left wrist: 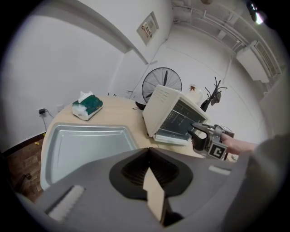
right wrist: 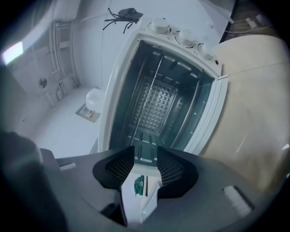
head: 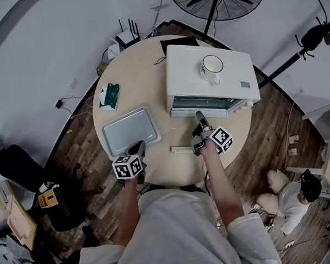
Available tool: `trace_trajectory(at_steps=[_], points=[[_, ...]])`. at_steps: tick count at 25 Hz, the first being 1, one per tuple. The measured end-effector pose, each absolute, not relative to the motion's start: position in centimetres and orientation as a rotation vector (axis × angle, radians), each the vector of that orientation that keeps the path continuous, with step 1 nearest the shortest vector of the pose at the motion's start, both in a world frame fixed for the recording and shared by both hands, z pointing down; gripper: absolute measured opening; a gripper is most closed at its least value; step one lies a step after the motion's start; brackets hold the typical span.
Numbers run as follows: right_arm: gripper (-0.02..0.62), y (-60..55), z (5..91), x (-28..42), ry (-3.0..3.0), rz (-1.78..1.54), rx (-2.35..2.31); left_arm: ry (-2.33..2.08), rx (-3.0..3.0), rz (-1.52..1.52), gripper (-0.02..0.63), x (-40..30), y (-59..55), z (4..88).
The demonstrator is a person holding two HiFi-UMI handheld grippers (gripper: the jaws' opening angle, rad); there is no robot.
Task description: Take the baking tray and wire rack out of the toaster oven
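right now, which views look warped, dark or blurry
head view: sharp, evenly lit, slightly bowed; left gripper view: fisheye, black corners, baking tray edges curved; right gripper view: same vignette, toaster oven frame bowed, cavity darker than the room

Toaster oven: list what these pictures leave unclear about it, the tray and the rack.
Wire rack: right gripper view shows only a thin line across the toaster oven cavity, too edge-on to confirm.
Oven interior: head view, hidden under its own top.
Baking tray near rim: left gripper view, hidden behind the left gripper.
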State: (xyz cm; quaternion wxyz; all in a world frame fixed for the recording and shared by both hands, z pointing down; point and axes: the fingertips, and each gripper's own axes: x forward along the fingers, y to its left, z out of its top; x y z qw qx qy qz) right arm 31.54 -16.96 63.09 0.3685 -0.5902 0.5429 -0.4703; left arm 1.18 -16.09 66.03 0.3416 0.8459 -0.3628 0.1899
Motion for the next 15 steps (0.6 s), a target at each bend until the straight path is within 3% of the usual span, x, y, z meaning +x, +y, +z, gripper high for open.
trace_trajectory(at_steps=[15], points=[[0.135,-22.0,61.5,38.7,1.141,-1.100,-1.381,-1.045,2.140,0.474,0.055,0.3,-13.0,65.6]])
